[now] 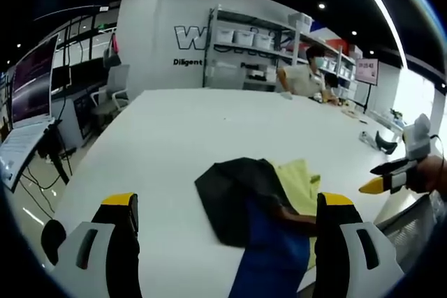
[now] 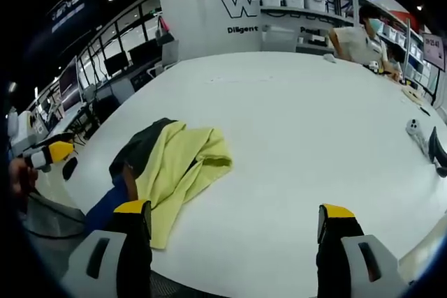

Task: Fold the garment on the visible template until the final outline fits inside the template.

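A crumpled garment lies on the white table (image 1: 174,130) near its front edge. In the left gripper view its black part (image 1: 227,193) is between my jaws, a blue part (image 1: 272,256) runs toward the camera, and a pale yellow part (image 1: 299,181) lies to the right. My left gripper (image 1: 225,204) is open, just short of the cloth. The right gripper (image 1: 384,176) shows at the right edge. In the right gripper view the yellow part (image 2: 183,164), dark part (image 2: 143,146) and blue part (image 2: 108,206) lie at left. My right gripper (image 2: 234,209) is open over bare table (image 2: 293,123). The left gripper (image 2: 43,155) shows at far left.
A person (image 1: 304,75) (image 2: 356,41) sits at the table's far end, before shelves with white bins (image 1: 244,36). Small items (image 2: 415,130) and a dark object (image 1: 384,143) lie along the table's right side. Monitors and chairs (image 1: 31,88) stand beyond the left edge.
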### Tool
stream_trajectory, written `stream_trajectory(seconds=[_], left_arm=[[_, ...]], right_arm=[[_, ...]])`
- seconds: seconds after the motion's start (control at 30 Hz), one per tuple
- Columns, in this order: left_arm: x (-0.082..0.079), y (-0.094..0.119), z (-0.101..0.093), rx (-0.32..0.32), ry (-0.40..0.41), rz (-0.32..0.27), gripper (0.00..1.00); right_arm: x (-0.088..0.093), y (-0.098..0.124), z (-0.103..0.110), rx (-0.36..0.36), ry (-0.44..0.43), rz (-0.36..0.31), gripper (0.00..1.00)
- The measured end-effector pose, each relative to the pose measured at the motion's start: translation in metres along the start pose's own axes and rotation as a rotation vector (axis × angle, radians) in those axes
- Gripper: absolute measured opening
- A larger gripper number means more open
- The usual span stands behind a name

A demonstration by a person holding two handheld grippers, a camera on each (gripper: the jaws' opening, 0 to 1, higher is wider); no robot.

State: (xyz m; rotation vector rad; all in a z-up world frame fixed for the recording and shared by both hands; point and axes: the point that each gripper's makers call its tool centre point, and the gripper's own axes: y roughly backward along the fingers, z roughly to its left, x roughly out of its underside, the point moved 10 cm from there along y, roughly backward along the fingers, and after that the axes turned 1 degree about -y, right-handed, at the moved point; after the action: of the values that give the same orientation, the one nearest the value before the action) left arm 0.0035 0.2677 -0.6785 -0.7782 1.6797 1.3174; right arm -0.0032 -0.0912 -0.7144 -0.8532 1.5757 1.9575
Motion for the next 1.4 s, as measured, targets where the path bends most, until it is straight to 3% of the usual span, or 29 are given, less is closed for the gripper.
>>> stream_trajectory(seconds=[0.7, 0.8, 0.9, 1.4], left_arm=[[0.001, 0.002, -0.001, 0.011, 0.007, -0.008, 0.99], [0.002, 0.003, 0.000, 0.009, 0.011, -0.007, 0.99], [0.000, 0.004, 0.001, 0.023, 0.070, -0.023, 0.99], [0.003, 0.012, -0.002, 0.010, 0.046, -0.022, 0.99]], right_arm=[[-0.015, -0.001, 0.012, -0.044, 0.060, -0.015, 0.97], [-0.018, -0.004, 0.019, -0.069, 0.108, -0.028, 0.98], [-0.020, -0.007, 0.027, -0.109, 0.142, -0.041, 0.97], [-0.019, -0.031, 0.079, -0.253, 0.311, -0.006, 0.90]])
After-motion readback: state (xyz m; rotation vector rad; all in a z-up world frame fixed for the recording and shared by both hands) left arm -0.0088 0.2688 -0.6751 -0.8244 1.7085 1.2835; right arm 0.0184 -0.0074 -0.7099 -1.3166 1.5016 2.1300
